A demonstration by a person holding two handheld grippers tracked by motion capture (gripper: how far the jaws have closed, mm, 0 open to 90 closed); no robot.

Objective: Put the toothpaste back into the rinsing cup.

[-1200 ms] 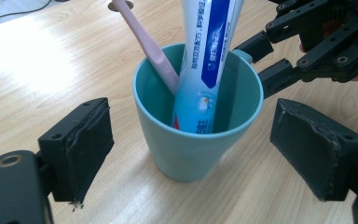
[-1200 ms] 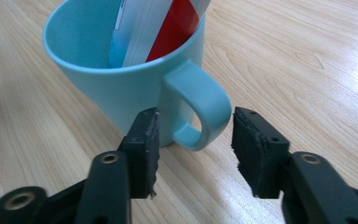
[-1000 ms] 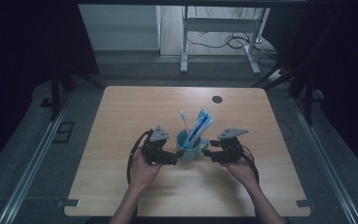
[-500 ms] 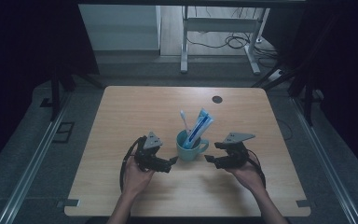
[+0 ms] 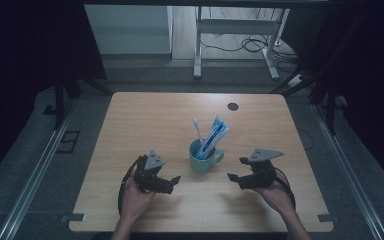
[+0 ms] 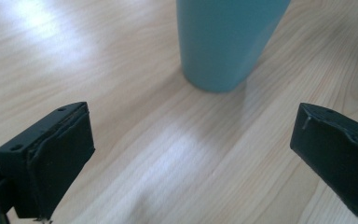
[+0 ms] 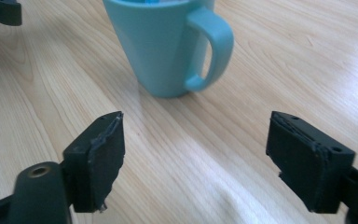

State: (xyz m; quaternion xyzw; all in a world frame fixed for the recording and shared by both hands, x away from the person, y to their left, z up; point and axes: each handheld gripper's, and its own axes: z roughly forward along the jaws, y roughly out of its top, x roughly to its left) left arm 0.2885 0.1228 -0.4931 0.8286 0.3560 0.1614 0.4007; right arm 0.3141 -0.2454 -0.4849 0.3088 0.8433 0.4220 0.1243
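Mug (image 5: 203, 159) upright between left tool (image 5: 172, 181) and right tool (image 5: 234, 178), untouched, both spread wide.

High view dim, bluish, surroundings near black; table (image 5: 145, 120) evenly lit. Gripper views brighter, soft glare streaks on wood, near jaws slightly soft, mug (image 7: 168, 42) casts faint shadow.

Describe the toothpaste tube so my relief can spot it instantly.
Start at the wooden table and find the teal mug near its middle, between the two grippers. The toothpaste tube stands inside, leaning right: broad, flat and blue-white, unlike the thin white toothbrush beside it.
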